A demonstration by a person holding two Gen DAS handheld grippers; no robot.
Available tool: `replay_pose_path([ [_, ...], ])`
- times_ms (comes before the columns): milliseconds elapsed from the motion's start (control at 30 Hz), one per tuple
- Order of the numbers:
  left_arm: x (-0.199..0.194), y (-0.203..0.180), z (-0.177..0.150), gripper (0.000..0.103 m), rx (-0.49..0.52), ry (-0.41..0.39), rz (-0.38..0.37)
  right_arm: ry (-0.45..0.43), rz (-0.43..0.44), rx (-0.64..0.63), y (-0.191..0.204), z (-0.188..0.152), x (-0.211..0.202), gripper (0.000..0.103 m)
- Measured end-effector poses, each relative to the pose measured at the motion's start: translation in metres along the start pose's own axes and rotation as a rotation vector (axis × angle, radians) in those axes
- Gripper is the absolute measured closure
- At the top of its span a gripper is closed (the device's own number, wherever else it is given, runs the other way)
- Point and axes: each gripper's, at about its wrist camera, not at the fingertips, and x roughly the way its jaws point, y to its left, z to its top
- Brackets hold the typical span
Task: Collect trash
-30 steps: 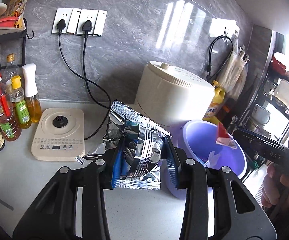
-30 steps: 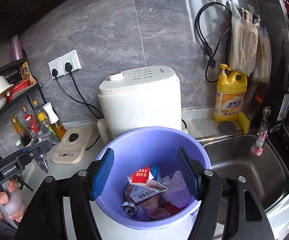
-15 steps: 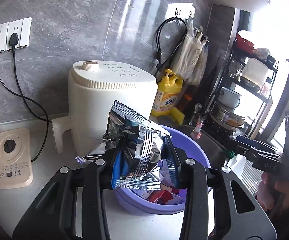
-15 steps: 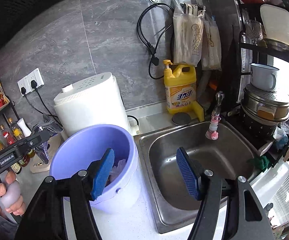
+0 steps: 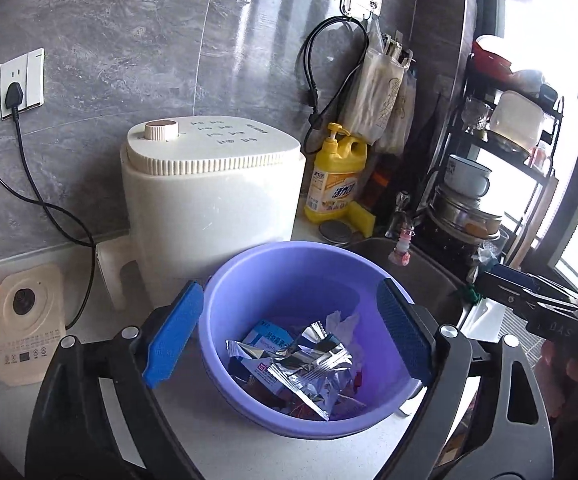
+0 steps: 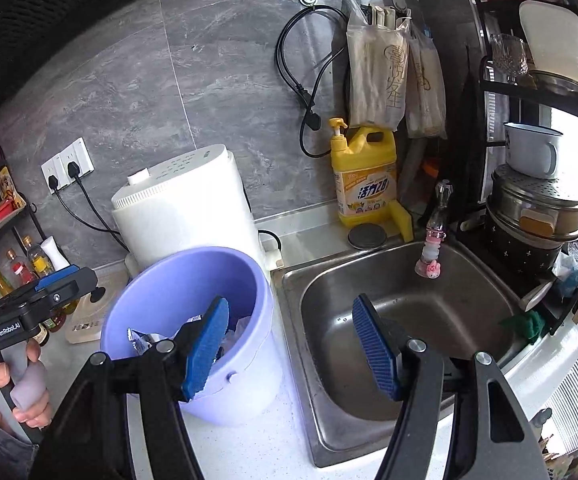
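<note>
Left wrist view: your left tool (image 5: pixel 285 336) is opening over the bin (image 5: pixel 249 264), nothing between its jaws; the foil wrapper (image 5: pixel 309 364) lies inside on other trash. Right wrist view: your right tool (image 6: pixel 289 348) hangs open and empty, and only here the sink (image 6: pixel 409 308) shows bare; no more trash visible on the surface (image 6: pixel 281 432)

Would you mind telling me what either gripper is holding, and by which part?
Nothing is held: the left gripper, jaws opening, is empty above the foil wrapper in the purple bin; the right gripper is empty.
</note>
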Motion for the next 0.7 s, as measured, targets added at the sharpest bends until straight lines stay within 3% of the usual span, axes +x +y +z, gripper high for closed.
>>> replay_pose_path([
  [233,-0.029,0.009,-0.005,0.008,-0.012,0.002,0.068,0.022,0.08,-0.025,0.018,0.001,0.004,0.038],
  [533,-0.09,0.034,-0.011,0.006,-0.073,-0.03,0.212,0.036,0.16,-0.061,0.055,0.008,-0.002,0.02],
  [700,-0.123,0.048,-0.017,0.006,-0.115,-0.044,0.263,0.048,0.198,-0.078,0.077,0.008,-0.01,0.016],
])
